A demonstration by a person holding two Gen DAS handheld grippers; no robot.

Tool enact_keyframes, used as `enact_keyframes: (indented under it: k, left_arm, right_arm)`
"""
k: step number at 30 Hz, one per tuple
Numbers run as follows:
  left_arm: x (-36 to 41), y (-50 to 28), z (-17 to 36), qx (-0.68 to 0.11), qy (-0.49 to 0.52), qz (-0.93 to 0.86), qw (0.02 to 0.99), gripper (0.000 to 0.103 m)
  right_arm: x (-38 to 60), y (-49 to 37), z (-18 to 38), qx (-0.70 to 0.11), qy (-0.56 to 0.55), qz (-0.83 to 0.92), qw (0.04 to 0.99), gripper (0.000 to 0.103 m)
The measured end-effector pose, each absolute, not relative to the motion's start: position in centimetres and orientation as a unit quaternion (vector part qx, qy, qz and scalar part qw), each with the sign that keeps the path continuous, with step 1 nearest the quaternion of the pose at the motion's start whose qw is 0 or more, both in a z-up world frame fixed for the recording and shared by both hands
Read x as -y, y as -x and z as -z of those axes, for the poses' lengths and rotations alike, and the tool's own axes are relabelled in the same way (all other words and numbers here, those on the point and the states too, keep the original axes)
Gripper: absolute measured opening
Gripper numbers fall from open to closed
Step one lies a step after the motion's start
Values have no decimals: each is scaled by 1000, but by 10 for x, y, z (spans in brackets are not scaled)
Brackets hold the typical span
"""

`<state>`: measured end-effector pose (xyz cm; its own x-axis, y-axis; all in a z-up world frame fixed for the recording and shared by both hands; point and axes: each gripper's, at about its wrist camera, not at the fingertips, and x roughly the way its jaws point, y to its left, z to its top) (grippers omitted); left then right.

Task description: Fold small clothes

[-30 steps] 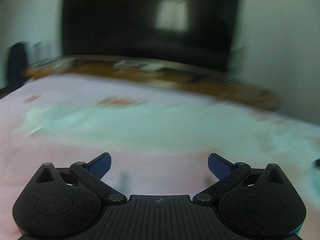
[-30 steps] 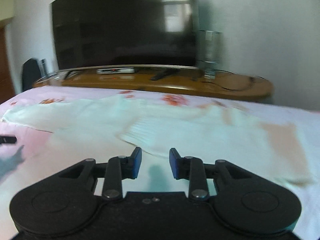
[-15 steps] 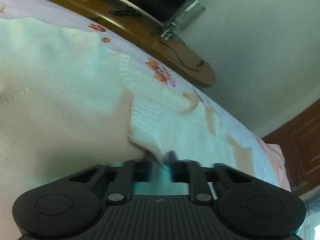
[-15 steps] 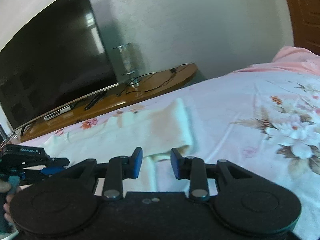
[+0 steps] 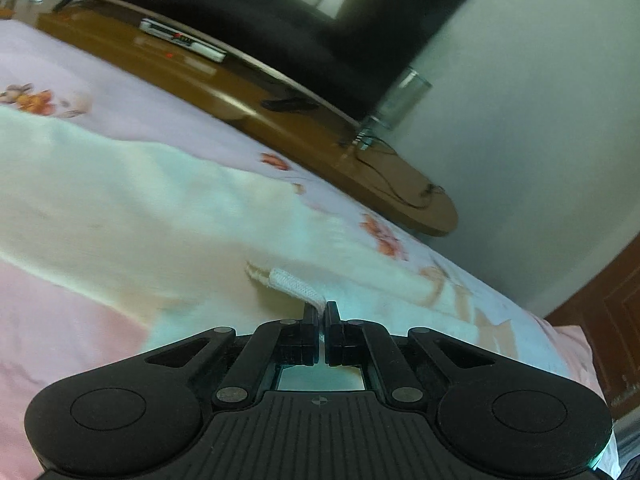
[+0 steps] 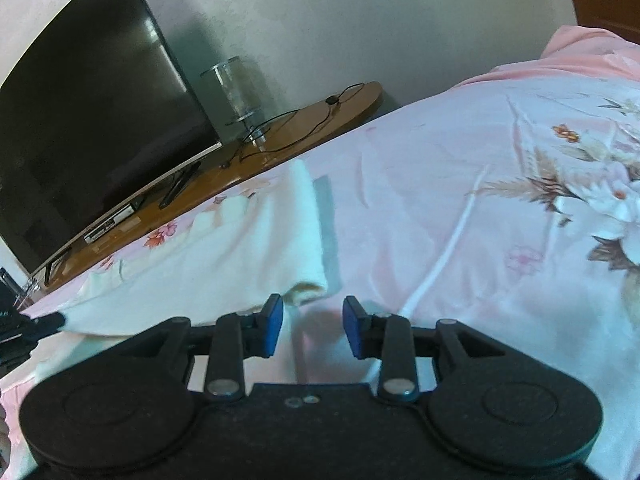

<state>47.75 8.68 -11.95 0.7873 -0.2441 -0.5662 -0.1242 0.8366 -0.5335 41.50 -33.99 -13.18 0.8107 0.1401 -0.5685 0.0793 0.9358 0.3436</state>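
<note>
A cream-white knit garment [image 5: 132,208] lies spread on the pink floral bed sheet [image 5: 48,344]. My left gripper [image 5: 321,312] is shut on the garment's ribbed edge [image 5: 294,286], which rises off the bed into the jaws. In the right wrist view the same garment [image 6: 224,256] lies left of centre. My right gripper [image 6: 314,320] is open and empty, just above the sheet, with the garment's near corner [image 6: 308,290] right in front of its left finger. The left gripper shows at the far left of the right wrist view [image 6: 24,324].
A wooden TV bench [image 6: 280,136] runs along the far side of the bed with a large dark TV [image 6: 88,120], a glass stand [image 6: 240,96], cables and a remote. A dark wooden door [image 5: 608,312] stands at the right. Floral sheet [image 6: 500,208] spreads to the right.
My left gripper went from open to shut on the garment's ribbed edge and has lifted it. My right gripper swung right to the garment's other end and has opened wider.
</note>
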Motion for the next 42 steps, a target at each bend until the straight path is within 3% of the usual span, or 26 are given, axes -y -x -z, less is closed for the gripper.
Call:
enact_keyframes:
  k: [7,8,11,14,26,32,42]
  left_arm:
    - [-86,-484,123,-336,226,27,914,2]
    - [-87,-486,129,-349,222,23,910,2]
    - [-92,-484,138,-343,237,25,909,2]
    - [-91,-473,129,-313,237,14,920,2]
    - [-101,-466,142,-304,262,10,916,2]
    - [-102,-460,149,-305,267,-2,914,2]
    - [-105,-455,149,-299,272,-4,915,2]
  right_arm:
    - [327,-424,135,-321,-140,-26,936,34]
    - [326,-424,135,-320,-136,-22,937,30]
    - [325,-430,135,-326,-136,-18,936,7]
    - [329,-433,137,-329,-135,-15,934,1]
    - [328,-429,137,-327,-121,-15,937,1]
    - [328,-422,132,-310,-129,-27,941,17]
    - [347,-414,113,-260,-172,-17,950,8]
